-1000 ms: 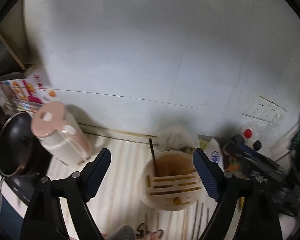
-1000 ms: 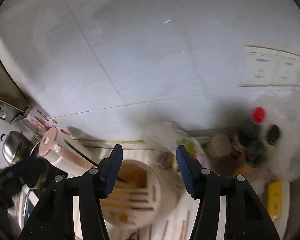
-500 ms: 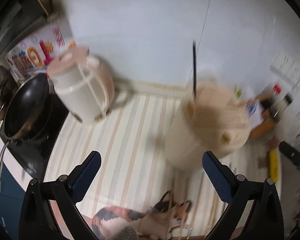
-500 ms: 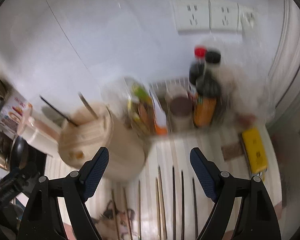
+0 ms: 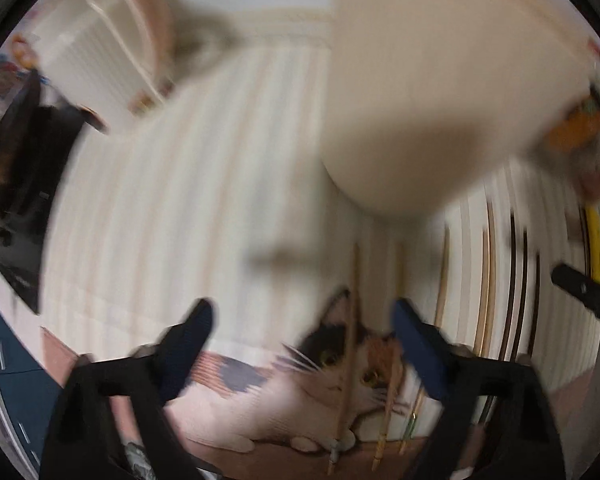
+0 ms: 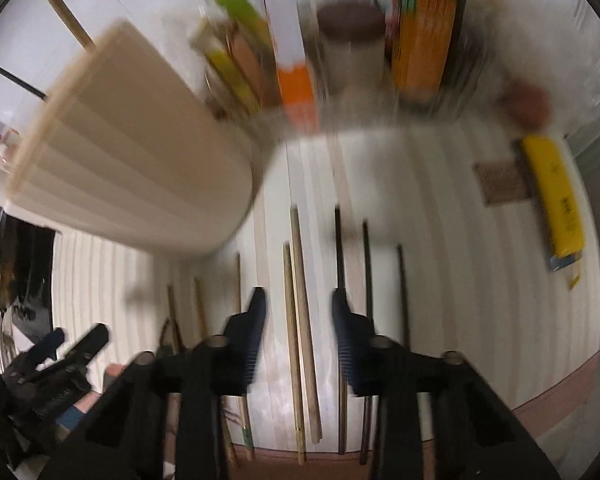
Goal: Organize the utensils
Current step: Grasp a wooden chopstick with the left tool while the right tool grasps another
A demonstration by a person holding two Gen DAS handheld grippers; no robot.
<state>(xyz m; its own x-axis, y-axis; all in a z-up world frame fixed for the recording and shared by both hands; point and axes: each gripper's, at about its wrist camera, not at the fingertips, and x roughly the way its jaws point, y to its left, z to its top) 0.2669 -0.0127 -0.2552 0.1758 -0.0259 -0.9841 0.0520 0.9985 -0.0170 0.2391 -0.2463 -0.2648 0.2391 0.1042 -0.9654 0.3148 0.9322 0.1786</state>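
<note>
Presently, the cream holder stands up-left of the chopsticks, which lie lengthwise along both tongs' line. The right gripper, jaws just closing, narrowly straddles two wooden sticks unpinched; the left gripper gapes wider, empty.

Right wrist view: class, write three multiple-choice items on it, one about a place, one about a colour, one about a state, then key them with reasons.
1. Where is the cream utensil holder relative to the right gripper?
A. upper left
B. lower right
C. directly beneath

2. What colour is the flat pack at the right?
A. blue
B. yellow
C. white

3. How do the light wooden chopsticks on the striped mat lie?
A. standing in the holder
B. flat, between the jaws
C. crossed over the pack

Key: A, the holder fills the upper left; B, its top is plainly yellow; B, they run flat between the blue pads, whose jaws have just been closing.
</note>
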